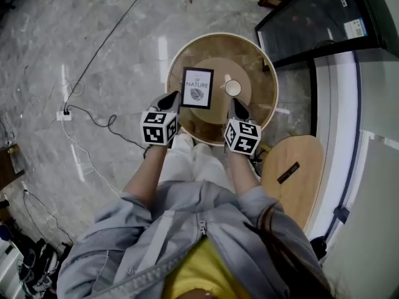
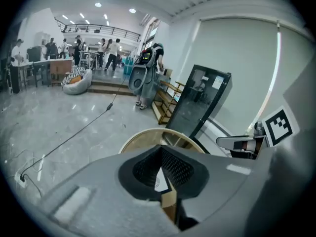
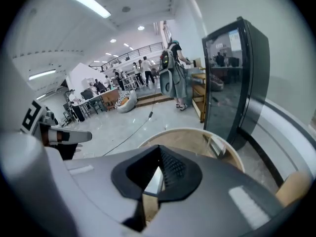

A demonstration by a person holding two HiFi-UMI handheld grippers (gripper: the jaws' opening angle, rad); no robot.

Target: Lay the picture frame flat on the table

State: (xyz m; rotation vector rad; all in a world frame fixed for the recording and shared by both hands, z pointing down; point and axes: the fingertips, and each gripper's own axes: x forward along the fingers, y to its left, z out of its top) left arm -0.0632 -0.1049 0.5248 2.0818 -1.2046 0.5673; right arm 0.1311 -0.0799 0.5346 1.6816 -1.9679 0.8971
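**Item 1, nearest us.** Left tongs (image 1: 169,100) and right tongs (image 1: 237,109), held out from the sleeves of a grey jacket (image 1: 187,229). We record both pairs pressed together with nothing between them. They are held above the near edge of the counter.

**Item 2.** Picture frame (image 1: 197,88). It has a thin black rectangular moulding, a white mount and a small grey leaf-like drawing low in the middle. It lies face up near the middle of the counter, between the tips of the two tongs and touching neither. Above the drawing we read "OF NATURE"; the finer print is too small for us.

**Item 3.** Small round pale cup (image 1: 232,88), just beside the frame's right edge.

**Item 4.** Round wooden counter (image 1: 262,98) with a pale rim.

**Item 5, farther off.**
- Wooden stool (image 1: 293,161) bearing a dark label we cannot read.
- Black glass-fronted cabinet (image 1: 312,17) with a white sticker (image 1: 356,27), its print illegible.
- Black cable (image 1: 100,48) running across the grey marble floor (image 1: 37,55).
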